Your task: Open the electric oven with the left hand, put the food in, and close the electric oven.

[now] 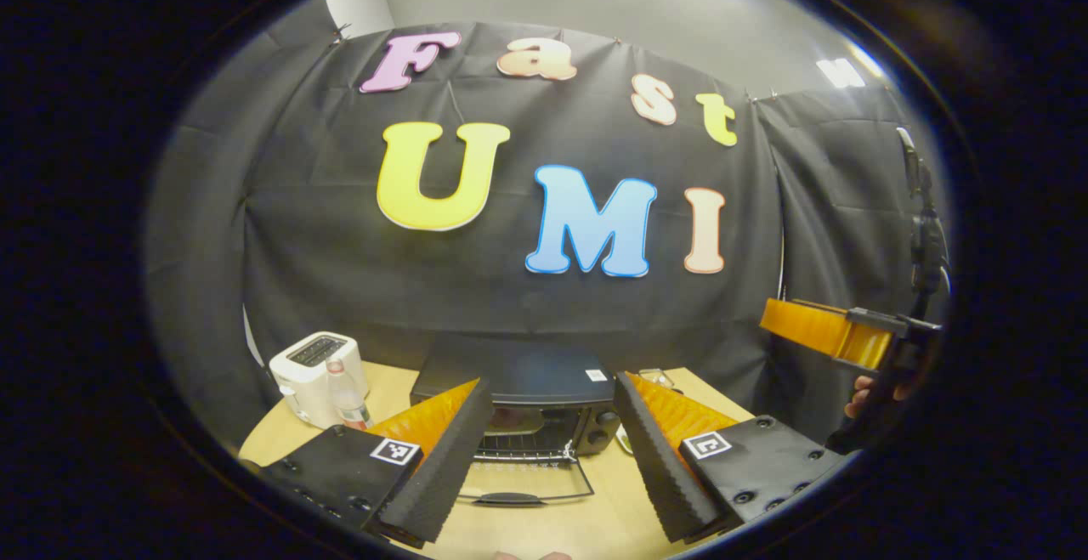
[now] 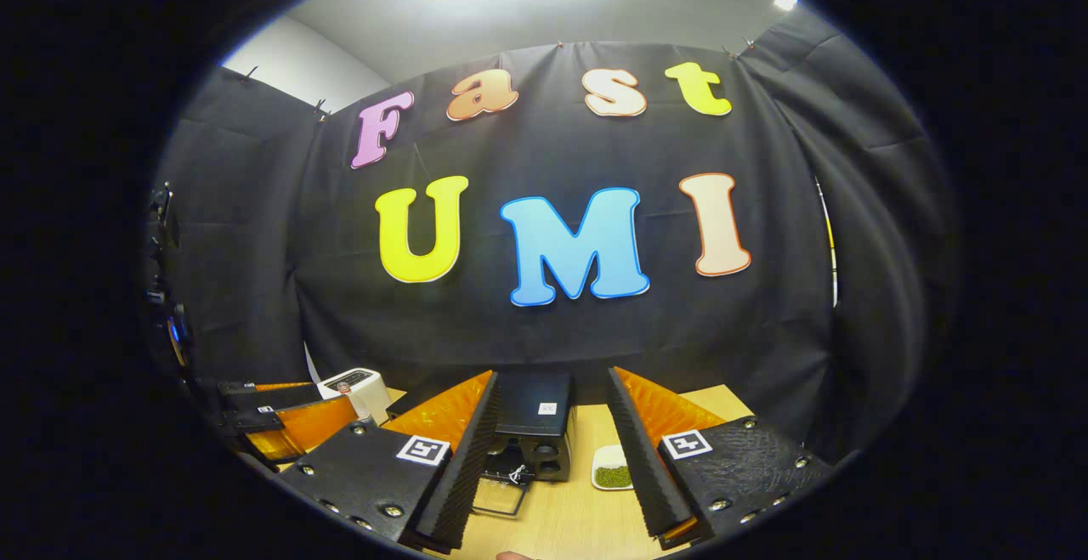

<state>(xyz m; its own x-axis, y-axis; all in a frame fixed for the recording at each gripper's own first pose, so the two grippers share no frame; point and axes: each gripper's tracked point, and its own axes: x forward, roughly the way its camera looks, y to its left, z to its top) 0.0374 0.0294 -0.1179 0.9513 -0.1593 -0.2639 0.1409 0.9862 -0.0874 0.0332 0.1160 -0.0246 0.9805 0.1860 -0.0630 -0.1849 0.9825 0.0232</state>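
Note:
A black electric oven (image 1: 518, 373) stands on the wooden table (image 1: 552, 530), its glass door (image 1: 518, 483) folded down flat and the rack inside showing. My left gripper (image 1: 551, 381) hovers in front of it, open, holding nothing. The right gripper (image 1: 837, 335) is held up at the far right by a hand (image 1: 863, 394). In the right gripper view the oven (image 2: 535, 420) sits ahead with its door (image 2: 497, 492) down. A small white dish of green food (image 2: 612, 468) lies on the table just right of it. My right gripper (image 2: 551, 375) is open and empty above them.
A white toaster (image 1: 314, 373) with a small bottle (image 1: 347, 398) in front stands left of the oven. The left gripper (image 2: 272, 420) shows at the lower left of the right gripper view. Black cloth walls close off the table's back and sides.

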